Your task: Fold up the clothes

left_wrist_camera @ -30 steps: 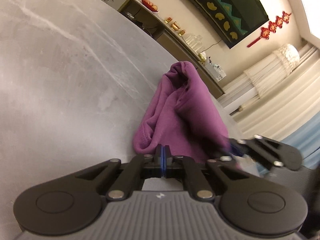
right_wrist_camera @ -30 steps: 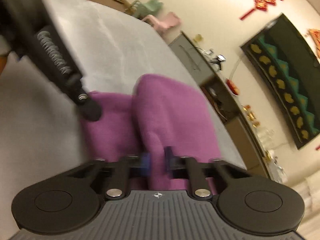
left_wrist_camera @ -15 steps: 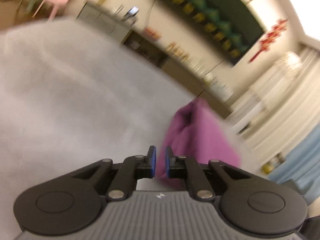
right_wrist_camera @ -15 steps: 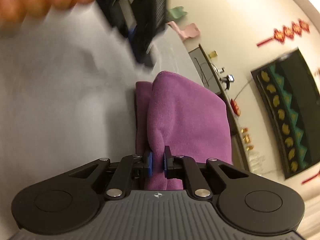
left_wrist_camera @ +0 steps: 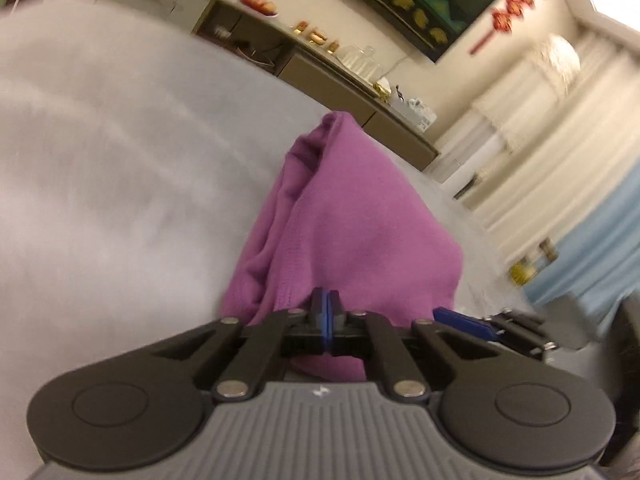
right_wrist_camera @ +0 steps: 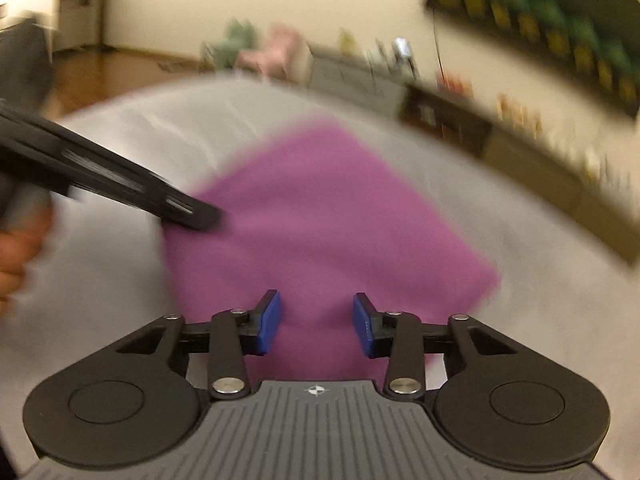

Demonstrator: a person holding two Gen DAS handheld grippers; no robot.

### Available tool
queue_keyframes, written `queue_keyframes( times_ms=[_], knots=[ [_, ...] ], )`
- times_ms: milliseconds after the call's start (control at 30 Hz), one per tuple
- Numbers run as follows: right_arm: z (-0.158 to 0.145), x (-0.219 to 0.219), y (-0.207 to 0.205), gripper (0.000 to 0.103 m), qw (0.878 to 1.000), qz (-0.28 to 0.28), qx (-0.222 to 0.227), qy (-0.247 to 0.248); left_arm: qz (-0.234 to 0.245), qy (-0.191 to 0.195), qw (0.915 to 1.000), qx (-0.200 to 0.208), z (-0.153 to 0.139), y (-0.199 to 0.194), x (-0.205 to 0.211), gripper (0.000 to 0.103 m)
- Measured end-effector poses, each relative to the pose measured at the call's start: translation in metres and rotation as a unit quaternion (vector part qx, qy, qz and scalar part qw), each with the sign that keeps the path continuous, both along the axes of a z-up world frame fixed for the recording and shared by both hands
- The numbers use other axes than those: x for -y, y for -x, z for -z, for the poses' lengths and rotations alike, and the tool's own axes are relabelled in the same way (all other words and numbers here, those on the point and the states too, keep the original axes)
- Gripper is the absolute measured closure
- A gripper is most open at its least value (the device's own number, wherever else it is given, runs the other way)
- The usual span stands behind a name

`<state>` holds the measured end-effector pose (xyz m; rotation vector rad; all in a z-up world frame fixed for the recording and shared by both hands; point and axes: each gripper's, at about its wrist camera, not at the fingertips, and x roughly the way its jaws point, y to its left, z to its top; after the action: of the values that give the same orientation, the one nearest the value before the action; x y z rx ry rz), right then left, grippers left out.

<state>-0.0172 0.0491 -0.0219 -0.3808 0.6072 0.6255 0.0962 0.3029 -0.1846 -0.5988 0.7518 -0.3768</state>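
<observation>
- Looking through the left wrist view: left tongs clenched, blue pads pressed together at the near edge of the purple cloth. Looks like a pinch on the hem, but the cloth between the pads is not clearly visible.
- Cloth lies folded on the grey desk, near end bunched in layers, far end rising to a point.
- Right tongs show at lower right, just beside the cloth's near right corner; one blue pad visible there, state unclear from this view.
- Background: long low cabinet along the wall with small items on top, cream curtains at right, dark wall hanging with yellow shapes.
- Right wrist view, heavily blurred: right tongs released, blue pads wide apart, purple cloth showing between and beyond them. Cannot tell if the pads touch the cloth.
- Cloth here reads as a flat, roughly square fold on the desk.
- Left tongs come in from the left, tip at the cloth's left edge.
- A hand is at the far left edge, on the left tool's handle.
</observation>
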Motion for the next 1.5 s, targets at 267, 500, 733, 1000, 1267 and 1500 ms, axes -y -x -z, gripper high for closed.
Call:
queue_keyframes(
  times_ms=[267,500,733,1000,1267,1500],
  knots=[
    [-0.016,0.029,-0.012,0.058,0.997,0.027,-0.06,-0.045,0.009,-0.052,0.9969,0.059,-0.059,0.012,0.016,0.093],
    [-0.043,0.034,-0.066,0.058,0.994,0.076,-0.008,-0.072,0.036,-0.148,0.9858,0.069,-0.101,-0.088,0.049,0.092],
    [0.001,0.038,-0.123,0.059,0.989,0.117,-0.059,-0.069,0.056,-0.247,0.9663,-0.047,-0.026,-0.158,0.06,0.085],
    [0.004,0.075,-0.145,0.058,0.974,0.159,-0.103,-0.127,0.018,-0.212,0.9767,-0.024,-0.037,-0.135,0.042,0.089],
    [-0.007,0.137,-0.029,0.049,0.922,0.098,-0.22,-0.304,0.032,-0.158,0.986,0.04,-0.047,-0.024,0.032,0.087],
    [0.019,0.088,-0.01,0.072,0.947,0.07,-0.213,-0.231,0.011,-0.147,0.9891,0.002,-0.02,-0.016,0.035,0.084]
  ],
)
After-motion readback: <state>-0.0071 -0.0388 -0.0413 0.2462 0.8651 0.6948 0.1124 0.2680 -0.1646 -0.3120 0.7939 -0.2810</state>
